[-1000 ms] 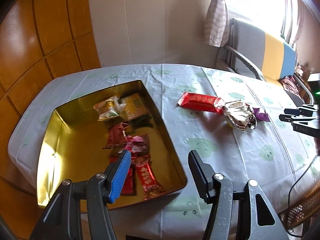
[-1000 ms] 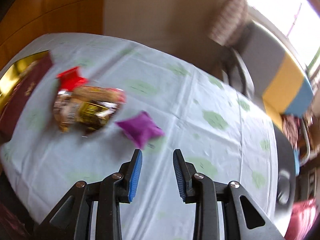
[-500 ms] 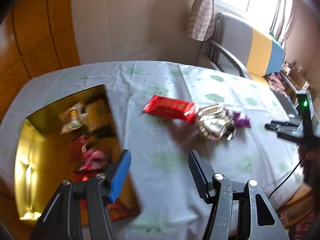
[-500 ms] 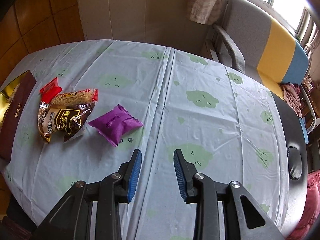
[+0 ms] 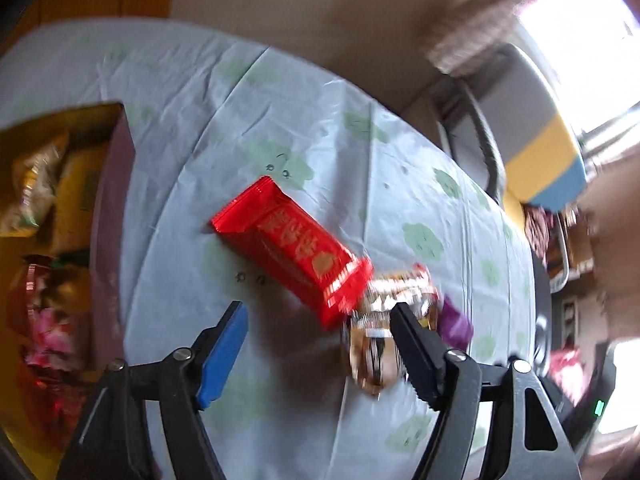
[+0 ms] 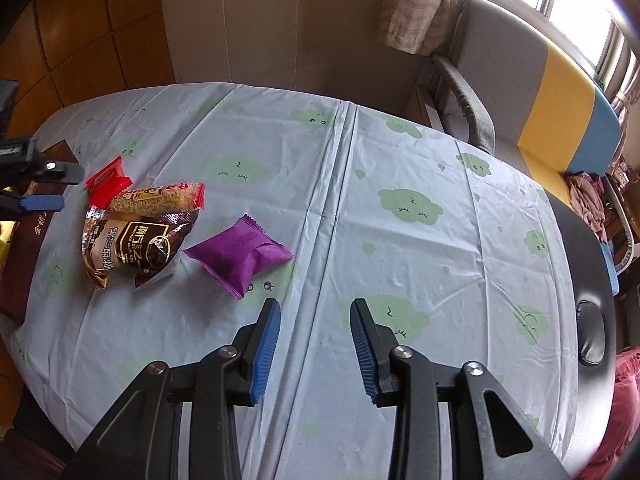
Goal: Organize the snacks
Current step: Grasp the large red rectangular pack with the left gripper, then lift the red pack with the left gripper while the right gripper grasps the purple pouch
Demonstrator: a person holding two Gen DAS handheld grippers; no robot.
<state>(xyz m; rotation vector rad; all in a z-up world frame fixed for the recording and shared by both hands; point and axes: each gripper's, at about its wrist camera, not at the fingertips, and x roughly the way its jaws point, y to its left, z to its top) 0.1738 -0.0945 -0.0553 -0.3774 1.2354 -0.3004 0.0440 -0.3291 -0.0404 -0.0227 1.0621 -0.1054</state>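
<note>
A glossy red snack bar (image 5: 290, 249) is lying near the desk (image 6: 400, 160) left edge, long axis slanting toward the gold tin (image 5: 60, 240). The left gripper (image 5: 318, 354) is opening its jaws above it, empty; the right gripper (image 6: 315, 350) is opening slightly, empty.

- Worktop (image 6: 400, 160), under a pale cloth with green cloud prints.
- Purple packet (image 6: 240, 254) lies at 9 o'clock.
- Brown packet (image 6: 132, 248), cereal bar (image 6: 160, 198), red packet (image 6: 106, 182) clustered beside it (touching).
- Gold tin (image 5: 52, 420) at the far 9 o'clock edge.
</note>
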